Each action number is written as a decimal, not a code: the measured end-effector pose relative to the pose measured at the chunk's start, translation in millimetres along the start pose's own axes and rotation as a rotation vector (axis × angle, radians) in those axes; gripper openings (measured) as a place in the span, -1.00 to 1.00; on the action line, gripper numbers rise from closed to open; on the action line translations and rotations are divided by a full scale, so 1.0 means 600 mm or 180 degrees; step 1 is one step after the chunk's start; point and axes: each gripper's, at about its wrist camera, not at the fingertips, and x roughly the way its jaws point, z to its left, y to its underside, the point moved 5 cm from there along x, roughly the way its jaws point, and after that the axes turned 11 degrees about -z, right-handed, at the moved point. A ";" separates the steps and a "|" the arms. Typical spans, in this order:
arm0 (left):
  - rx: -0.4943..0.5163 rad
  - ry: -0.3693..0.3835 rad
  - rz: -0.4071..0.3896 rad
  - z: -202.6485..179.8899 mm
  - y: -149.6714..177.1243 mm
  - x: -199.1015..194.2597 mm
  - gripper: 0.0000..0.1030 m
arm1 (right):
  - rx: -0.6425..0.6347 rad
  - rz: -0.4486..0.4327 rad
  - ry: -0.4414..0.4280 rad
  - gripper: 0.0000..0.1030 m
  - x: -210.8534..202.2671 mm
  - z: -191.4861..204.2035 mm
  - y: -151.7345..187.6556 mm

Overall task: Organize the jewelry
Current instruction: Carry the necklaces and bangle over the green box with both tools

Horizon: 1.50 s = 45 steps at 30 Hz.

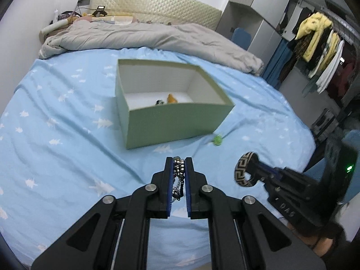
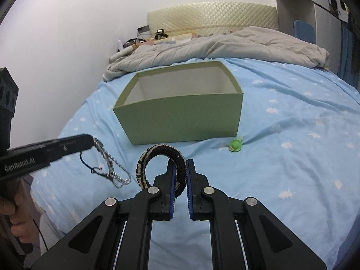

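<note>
A pale green open box (image 1: 180, 123) stands on the blue bed sheet; an orange piece (image 1: 171, 99) and a small dark piece (image 1: 159, 102) lie inside. The box also shows in the right wrist view (image 2: 186, 119). My left gripper (image 1: 179, 160) is shut on a silver beaded chain bracelet (image 1: 178, 175), which dangles from it in the right wrist view (image 2: 112, 168). My right gripper (image 2: 180, 163) is shut on a black and cream patterned bangle (image 2: 162, 155), seen too in the left wrist view (image 1: 244, 171). Both grippers are just in front of the box.
A small green ornament (image 1: 217, 140) lies on the sheet by the box's near right corner, also in the right wrist view (image 2: 235, 145). A grey duvet (image 1: 146, 36) is bunched at the head of the bed. A clothes rack (image 1: 319, 45) stands at right.
</note>
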 end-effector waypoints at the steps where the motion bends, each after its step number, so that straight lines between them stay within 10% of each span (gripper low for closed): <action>1: -0.0017 0.0029 -0.0026 -0.002 -0.006 -0.005 -0.83 | -0.0001 -0.0007 0.0005 -0.87 -0.004 0.000 -0.002; 25: 0.0036 0.0061 -0.0134 -0.041 -0.096 -0.013 -0.82 | -0.0028 -0.0057 0.0022 -0.84 -0.037 0.000 -0.097; 45: 0.0045 -0.0050 -0.0305 -0.006 -0.220 0.078 -0.82 | -0.0130 0.0015 -0.0081 -0.84 0.106 -0.013 -0.211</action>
